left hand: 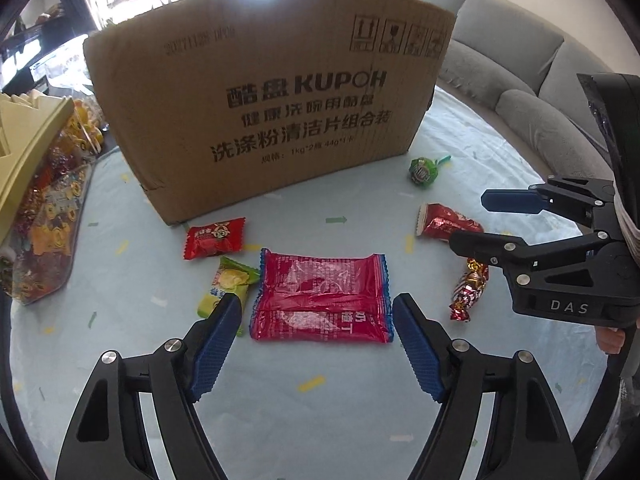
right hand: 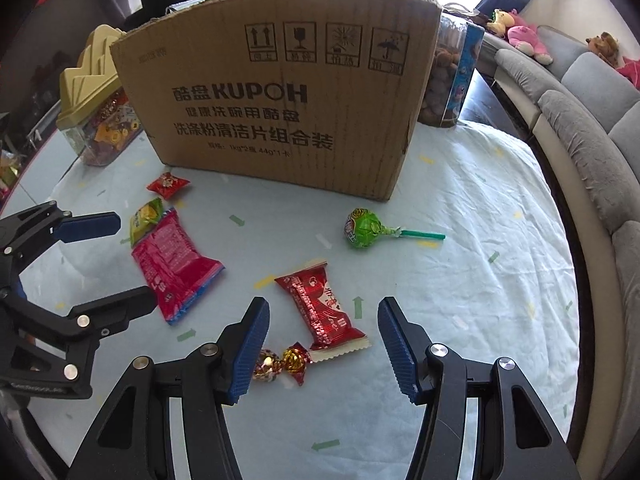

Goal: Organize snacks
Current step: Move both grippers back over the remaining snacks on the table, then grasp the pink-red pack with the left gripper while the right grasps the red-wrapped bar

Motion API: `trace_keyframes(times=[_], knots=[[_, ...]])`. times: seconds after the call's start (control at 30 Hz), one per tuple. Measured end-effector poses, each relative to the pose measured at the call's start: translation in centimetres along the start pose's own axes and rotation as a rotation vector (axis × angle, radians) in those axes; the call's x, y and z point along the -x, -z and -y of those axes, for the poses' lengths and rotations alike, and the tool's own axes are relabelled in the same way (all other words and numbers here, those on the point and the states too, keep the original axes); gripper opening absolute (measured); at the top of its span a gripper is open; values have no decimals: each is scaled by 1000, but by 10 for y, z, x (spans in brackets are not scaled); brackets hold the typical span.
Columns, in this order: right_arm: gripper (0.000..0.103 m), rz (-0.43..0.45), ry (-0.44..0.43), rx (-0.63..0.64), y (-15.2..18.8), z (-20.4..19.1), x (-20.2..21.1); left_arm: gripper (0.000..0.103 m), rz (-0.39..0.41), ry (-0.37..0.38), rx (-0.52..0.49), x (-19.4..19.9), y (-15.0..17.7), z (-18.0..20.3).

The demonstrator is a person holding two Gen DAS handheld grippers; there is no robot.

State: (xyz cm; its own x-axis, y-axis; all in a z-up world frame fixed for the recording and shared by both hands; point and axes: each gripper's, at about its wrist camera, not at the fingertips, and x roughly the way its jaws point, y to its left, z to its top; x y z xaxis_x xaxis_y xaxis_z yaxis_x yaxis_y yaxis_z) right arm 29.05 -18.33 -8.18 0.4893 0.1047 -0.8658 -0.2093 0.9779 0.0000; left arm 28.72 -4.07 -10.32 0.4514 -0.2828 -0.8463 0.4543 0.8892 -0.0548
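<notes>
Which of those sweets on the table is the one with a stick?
The green lollipop, lying alone nearest the cardboard box. Its green stick points away from the other sweets; those are all flat or twisted wrappers without sticks.

Your cloth-covered desk (right hand: 480, 200) carries a cardboard box (right hand: 280, 92), two snack jars (right hand: 100, 132), a lollipop (right hand: 364, 229) and scattered wrapped snacks (left hand: 320, 296).

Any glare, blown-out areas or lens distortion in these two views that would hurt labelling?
Left wrist view: window behind the cardboard box is blown out white; glare on the big red packet washes out its print. Right wrist view: windows overexposed at the top, the box's straight edges bow from the fisheye. Both: dark corners, snacks in sharp focus.
</notes>
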Motion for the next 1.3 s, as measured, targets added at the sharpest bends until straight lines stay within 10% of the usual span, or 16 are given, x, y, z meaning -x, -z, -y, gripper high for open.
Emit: trace_keyframes(times=[0.67,0.93,1.3], knots=[[54,-33,-36,-30,-6,8,-25,75,3,2,28,-29,-7,-5],[25,-26,-54,-23,-6,2,-23,48,24,2,95,-23,-2,-9],[23,34,-63,-20,-8,-5,0,23,89,32,155,10,1,-9]])
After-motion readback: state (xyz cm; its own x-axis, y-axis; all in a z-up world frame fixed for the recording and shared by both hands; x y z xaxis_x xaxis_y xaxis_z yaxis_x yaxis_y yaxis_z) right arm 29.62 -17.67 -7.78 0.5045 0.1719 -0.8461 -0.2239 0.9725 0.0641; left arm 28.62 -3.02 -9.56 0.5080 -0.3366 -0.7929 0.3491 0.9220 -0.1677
